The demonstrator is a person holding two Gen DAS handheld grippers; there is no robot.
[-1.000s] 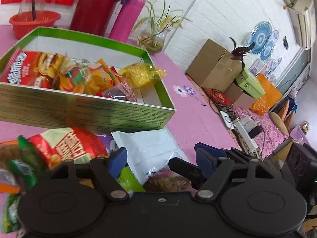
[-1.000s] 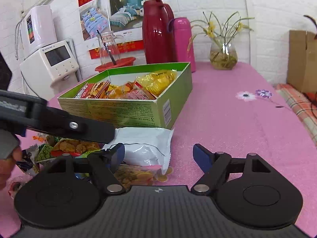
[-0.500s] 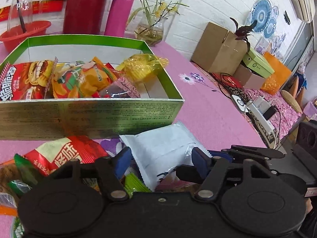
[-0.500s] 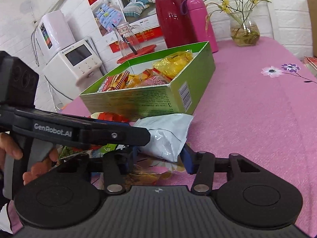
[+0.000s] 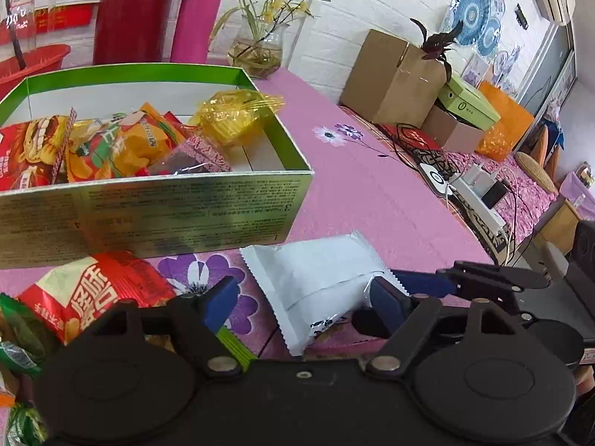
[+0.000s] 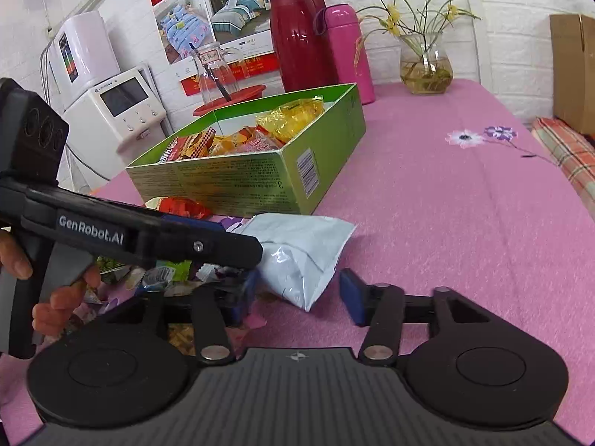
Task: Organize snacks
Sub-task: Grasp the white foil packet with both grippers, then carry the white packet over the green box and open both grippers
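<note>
A green cardboard box (image 5: 178, 208) (image 6: 260, 182) on the pink table holds several snack packs. A white snack pouch (image 5: 316, 278) (image 6: 301, 256) lies on the table just in front of the box. My left gripper (image 5: 301, 301) is open, its fingers either side of the pouch's near end. My right gripper (image 6: 297, 297) is open too, around the pouch's near corner; its finger also shows in the left wrist view (image 5: 427, 282). A red snack pack (image 5: 93, 290) and other loose packs lie at the left.
Behind the box stand a red thermos (image 6: 297, 33), a pink bottle (image 6: 346, 48), a glass vase with a plant (image 6: 424, 67) and a red basin with a glass jug (image 6: 223, 89). Cardboard boxes (image 5: 394, 78) and a power strip (image 5: 479, 200) lie beyond the table's right edge.
Both grippers have moved in toward the white pouch and now straddle it. The right gripper narrowed half a second ago and has opened wider again.
</note>
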